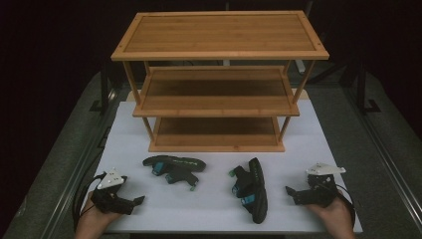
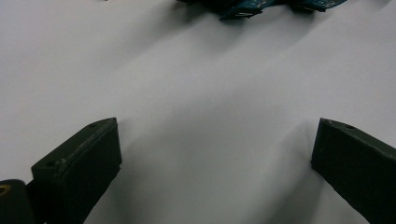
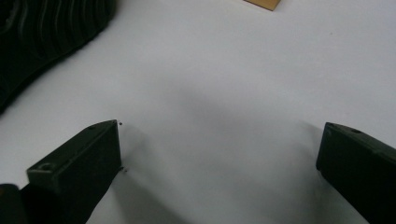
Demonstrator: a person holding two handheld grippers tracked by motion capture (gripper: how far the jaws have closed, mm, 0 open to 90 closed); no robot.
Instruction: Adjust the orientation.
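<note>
Sandals, two of them, lay on the white mat (image 1: 214, 209) in front of you: black ribbed soles with teal-trimmed straps. The left sandal (image 1: 173, 168) lay crosswise, near the foot of the rack (image 1: 219, 50); the right sandal (image 1: 252, 189) lay on its side, running toward you, well apart from the first. You held two grippers, one in each hand, both resting low on the mat at its near corners. Your left gripper (image 1: 138, 201) had its blocky black jaws spread wide with bare mat between them, and your right gripper (image 1: 289, 191) was likewise released, clasping nothing. Each carried a pale three-cornered plate on top. The one rack was bamboo, with three slatted, rimmed shelves on thin posts, all smooth and rectangular.
</note>
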